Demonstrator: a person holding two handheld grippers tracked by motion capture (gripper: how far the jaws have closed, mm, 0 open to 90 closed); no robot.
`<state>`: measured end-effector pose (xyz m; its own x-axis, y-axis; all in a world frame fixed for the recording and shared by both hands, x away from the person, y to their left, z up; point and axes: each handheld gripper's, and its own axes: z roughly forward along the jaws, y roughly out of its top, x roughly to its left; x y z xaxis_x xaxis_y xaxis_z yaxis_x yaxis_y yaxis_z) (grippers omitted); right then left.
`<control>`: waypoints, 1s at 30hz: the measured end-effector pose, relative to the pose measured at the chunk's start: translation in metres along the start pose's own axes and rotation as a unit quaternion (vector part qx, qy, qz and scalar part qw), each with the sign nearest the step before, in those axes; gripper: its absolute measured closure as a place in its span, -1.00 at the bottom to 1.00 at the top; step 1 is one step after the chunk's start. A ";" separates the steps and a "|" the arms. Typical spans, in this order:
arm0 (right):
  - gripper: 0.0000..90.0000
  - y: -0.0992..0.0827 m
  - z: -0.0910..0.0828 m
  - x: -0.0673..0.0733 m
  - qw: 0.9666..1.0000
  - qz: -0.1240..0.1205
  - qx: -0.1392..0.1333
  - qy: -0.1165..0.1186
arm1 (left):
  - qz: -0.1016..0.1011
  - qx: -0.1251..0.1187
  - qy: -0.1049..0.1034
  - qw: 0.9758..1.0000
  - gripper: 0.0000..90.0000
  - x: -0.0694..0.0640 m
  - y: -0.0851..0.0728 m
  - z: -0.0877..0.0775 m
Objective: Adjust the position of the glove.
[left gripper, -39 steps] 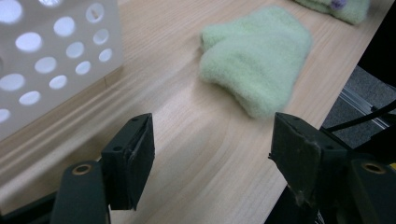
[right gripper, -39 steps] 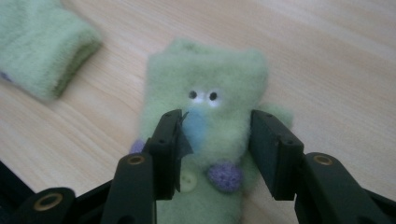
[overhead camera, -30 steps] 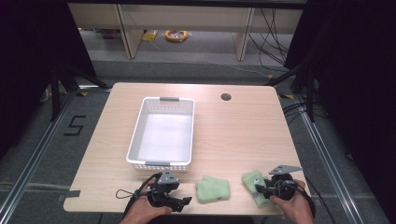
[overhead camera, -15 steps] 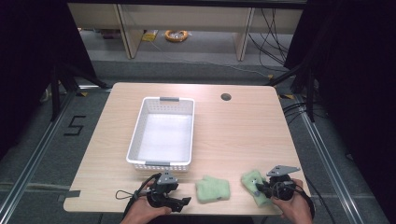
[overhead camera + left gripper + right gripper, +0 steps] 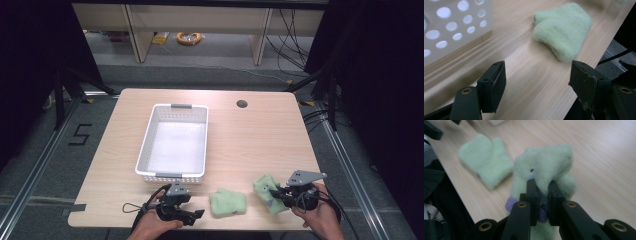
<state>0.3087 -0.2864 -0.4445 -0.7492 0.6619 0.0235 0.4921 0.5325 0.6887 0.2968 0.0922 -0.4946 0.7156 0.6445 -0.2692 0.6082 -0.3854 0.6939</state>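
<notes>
L tongs (image 5: 192,214) gape, idle, w/ flat green mitten (image 5: 228,202) on counter (image 5: 260,135) just beside. R tongs (image 5: 272,192) have just been closing – now pinching second mitten (image 5: 264,187), front-right. Thin bite on fluff – may slip before white basket (image 5: 150,135).

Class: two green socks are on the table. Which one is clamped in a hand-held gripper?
The sock nearer the table's right edge: the right hand-held gripper pinches it. The other sock lies flat, untouched.

Black numeral "5" (image 5: 80,135) marked on the grey floor left of the table (image 5: 260,135)
</notes>
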 end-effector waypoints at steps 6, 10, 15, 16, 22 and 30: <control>0.84 0.019 0.003 0.015 0.999 -0.026 -0.016 0.045 | -0.002 -0.014 -0.005 1.000 -0.35 -0.002 0.006 -0.004; 0.84 0.030 0.012 0.023 0.996 -0.041 -0.012 0.075 | 0.004 -0.025 -0.019 0.999 -0.32 -0.008 0.013 -0.008; 0.84 0.040 0.023 0.033 0.994 -0.061 -0.004 0.090 | 0.025 -0.040 -0.030 0.998 -0.27 -0.017 0.024 -0.006; 0.84 0.041 0.025 0.035 0.994 -0.060 -0.004 0.096 | 0.021 -0.039 -0.029 0.999 -0.26 -0.020 0.026 -0.005; 0.84 0.051 0.038 0.044 0.989 -0.088 0.002 0.116 | 0.051 -0.039 -0.041 0.997 -0.20 -0.025 0.035 0.000; 0.84 0.057 0.051 0.053 0.983 -0.102 0.009 0.150 | 0.057 -0.042 -0.041 0.997 -0.12 -0.027 0.040 0.004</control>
<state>0.3194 -0.1944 -0.4408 -0.9284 0.3576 0.1010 0.3249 0.6493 0.6876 0.3030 0.0569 -0.4625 0.8065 0.5417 -0.2368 0.4924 -0.3939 0.7761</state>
